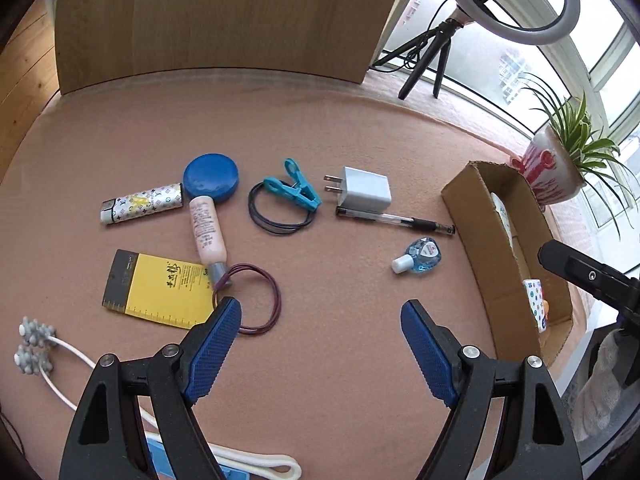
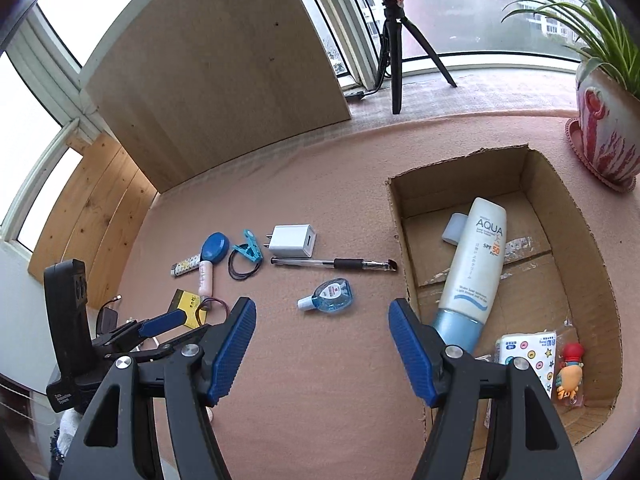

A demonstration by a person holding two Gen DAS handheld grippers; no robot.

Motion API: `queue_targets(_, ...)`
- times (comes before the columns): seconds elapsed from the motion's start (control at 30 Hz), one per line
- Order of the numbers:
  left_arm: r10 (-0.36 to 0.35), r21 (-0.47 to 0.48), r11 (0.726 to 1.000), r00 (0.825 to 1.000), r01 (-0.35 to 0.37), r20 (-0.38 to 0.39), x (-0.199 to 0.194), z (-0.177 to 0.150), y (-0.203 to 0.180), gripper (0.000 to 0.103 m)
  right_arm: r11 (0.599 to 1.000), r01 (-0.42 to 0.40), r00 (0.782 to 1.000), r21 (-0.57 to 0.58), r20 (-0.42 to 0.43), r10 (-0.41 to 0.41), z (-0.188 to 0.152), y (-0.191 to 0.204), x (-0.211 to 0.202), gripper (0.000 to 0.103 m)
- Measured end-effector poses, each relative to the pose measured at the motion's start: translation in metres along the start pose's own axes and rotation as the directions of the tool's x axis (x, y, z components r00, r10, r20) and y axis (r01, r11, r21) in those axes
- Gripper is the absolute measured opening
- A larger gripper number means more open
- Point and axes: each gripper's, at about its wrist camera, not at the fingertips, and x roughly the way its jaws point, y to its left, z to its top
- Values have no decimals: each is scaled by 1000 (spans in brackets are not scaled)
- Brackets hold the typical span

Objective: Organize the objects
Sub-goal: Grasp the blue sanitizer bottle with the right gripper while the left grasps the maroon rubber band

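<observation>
1. Both hands are between picks: the left hand-held gripper [image 1: 321, 320] and the right hand-held gripper [image 2: 322, 318] stand open and empty above the worktop [image 1: 340, 140].
2. Loose items, such as the pen [image 1: 394, 221] and the small blue bottle [image 1: 418, 259], lie just beside the cardboard box [image 2: 404, 216], which already holds a sunscreen tube [image 2: 476, 264].
3. The next move probably calls for lowering one gripper over a nearby item.

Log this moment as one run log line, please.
task: organize objects | left tongs: open, empty | right tongs: open, empty | cardboard box: sunscreen tube inside | pen, charger: still on table
</observation>
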Motion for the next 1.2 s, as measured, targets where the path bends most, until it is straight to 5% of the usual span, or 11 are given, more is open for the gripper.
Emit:
queue_targets(0.4, -20, -147, 989, 999, 15, -32, 7, -5, 72, 73, 999, 35, 988, -18, -148, -37, 3, 20, 66, 65)
queue_targets(0.77, -37, -114, 993, 997, 30, -63, 25, -4, 64, 48, 988, 154, 961, -33, -226, -157, 11, 16, 101, 65)
queue_targets(1.2, -20, -100, 995, 998, 13, -66, 31, -4, 63, 38, 979, 195, 939, -61, -277, -204, 15, 22, 128, 65)
